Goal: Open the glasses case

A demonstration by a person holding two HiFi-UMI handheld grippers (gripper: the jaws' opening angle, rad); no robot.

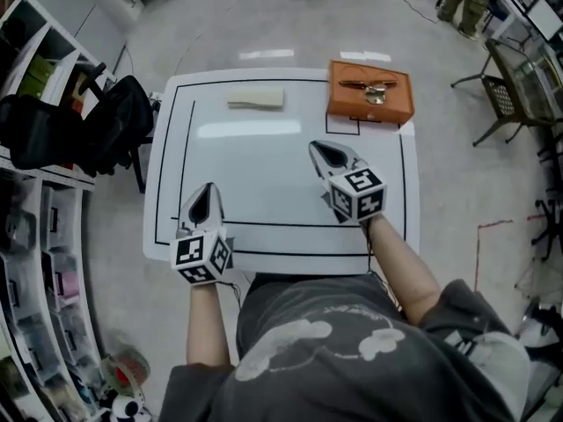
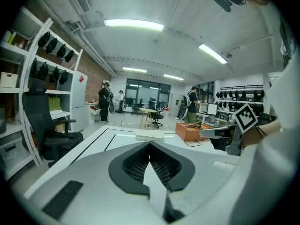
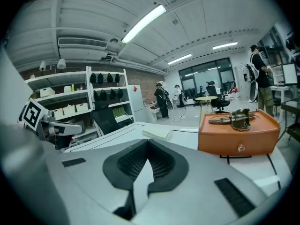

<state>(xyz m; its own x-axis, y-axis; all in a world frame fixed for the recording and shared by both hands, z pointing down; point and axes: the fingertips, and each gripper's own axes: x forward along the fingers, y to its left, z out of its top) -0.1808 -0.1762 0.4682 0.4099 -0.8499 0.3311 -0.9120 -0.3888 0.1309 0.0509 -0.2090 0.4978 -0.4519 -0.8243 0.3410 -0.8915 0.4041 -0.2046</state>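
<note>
The glasses case [image 1: 369, 104] is an orange leather box with a metal clasp [image 1: 373, 90] on top. It stands closed at the far right corner of the white table [image 1: 264, 174]. My right gripper [image 1: 321, 150] is shut and empty, a short way in front of the case and pointing toward it; the right gripper view shows the case [image 3: 236, 137] ahead on the right. My left gripper [image 1: 209, 190] hovers over the near left part of the table, shut with nothing between its jaws. From the left gripper view the case [image 2: 190, 130] is far off, beyond the right gripper.
A flat beige item [image 1: 256, 99] lies at the far middle of the table. A black bag on a chair [image 1: 114, 126] and shelves [image 1: 35, 192] stand to the left. A metal chair [image 1: 510, 95] stands to the right. People stand far back in the room.
</note>
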